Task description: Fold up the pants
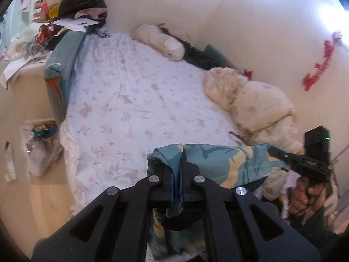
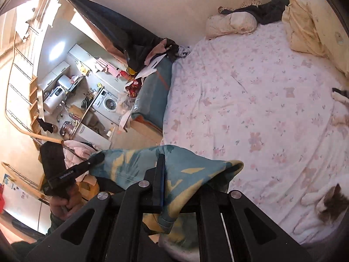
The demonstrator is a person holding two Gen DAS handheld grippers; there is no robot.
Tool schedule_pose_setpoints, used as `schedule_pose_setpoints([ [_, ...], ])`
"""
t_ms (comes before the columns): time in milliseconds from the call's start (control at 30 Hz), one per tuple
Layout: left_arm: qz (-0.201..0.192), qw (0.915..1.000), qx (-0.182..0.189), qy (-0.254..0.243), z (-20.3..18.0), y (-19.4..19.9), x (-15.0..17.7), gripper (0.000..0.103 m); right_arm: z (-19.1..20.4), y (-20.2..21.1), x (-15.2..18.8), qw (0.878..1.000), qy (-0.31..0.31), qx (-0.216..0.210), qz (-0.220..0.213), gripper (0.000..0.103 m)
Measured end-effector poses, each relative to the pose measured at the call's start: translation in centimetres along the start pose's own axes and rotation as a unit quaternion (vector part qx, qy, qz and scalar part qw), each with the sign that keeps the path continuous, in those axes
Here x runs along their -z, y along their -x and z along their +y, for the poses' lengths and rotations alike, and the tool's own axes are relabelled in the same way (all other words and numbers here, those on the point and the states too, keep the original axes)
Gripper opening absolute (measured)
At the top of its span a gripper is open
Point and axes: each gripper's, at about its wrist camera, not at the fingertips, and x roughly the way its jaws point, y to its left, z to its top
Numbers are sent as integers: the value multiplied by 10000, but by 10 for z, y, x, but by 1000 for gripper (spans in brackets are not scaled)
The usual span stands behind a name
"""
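Observation:
The pants (image 1: 226,163) are teal with a yellow pattern. They hang stretched between my two grippers above the near edge of the bed. My left gripper (image 1: 176,174) is shut on one end of their upper edge. My right gripper (image 2: 172,174) is shut on the other end; the cloth (image 2: 187,170) drapes over its right finger and hides it. The right gripper also shows in the left wrist view (image 1: 281,156), pinching the cloth at the right. The left gripper shows in the right wrist view (image 2: 96,160) at the left.
The bed (image 1: 135,100) has a white floral sheet. Cream pillows (image 1: 250,100) and a rolled quilt (image 1: 159,41) lie along the wall. A cat (image 2: 333,205) lies on the bed's right side. A cluttered cabinet (image 1: 32,50) stands left of the bed.

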Motion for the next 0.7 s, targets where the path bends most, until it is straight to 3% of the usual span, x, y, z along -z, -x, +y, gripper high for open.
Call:
schedule_pose_setpoints([
  [100, -73, 9993, -377, -1, 2, -19, -18, 2, -1, -21, -24, 9999, 86, 106, 77, 6],
  [200, -461, 9975, -543, -8, 1, -17, -39, 2, 3, -31, -48, 9997, 196, 97, -149, 6],
  [300, -765, 9962, -418, 84, 3, -5, -52, 2, 17, -27, -66, 9974, 477, 74, -532, 6],
  [400, -720, 9967, -366, 25, 4, -8, -43, 2, 22, -24, -66, 9951, 702, 225, -659, 6],
  [467, -533, 9977, -374, 164, 13, -24, -28, 2, 10, -35, -55, 9961, 654, 391, -444, 7],
  [567, 121, 9979, -496, 392, 36, -76, 14, 2, -21, -60, -29, 9970, 452, 635, -15, 7],
  [633, 754, 9934, -711, 500, 54, -124, 57, 2, -57, -87, 0, 9956, 148, 813, 438, 7],
  [700, 1431, 9831, -930, 658, 73, -171, 104, 2, -99, -120, 38, 9894, -176, 1094, 939, 7],
])
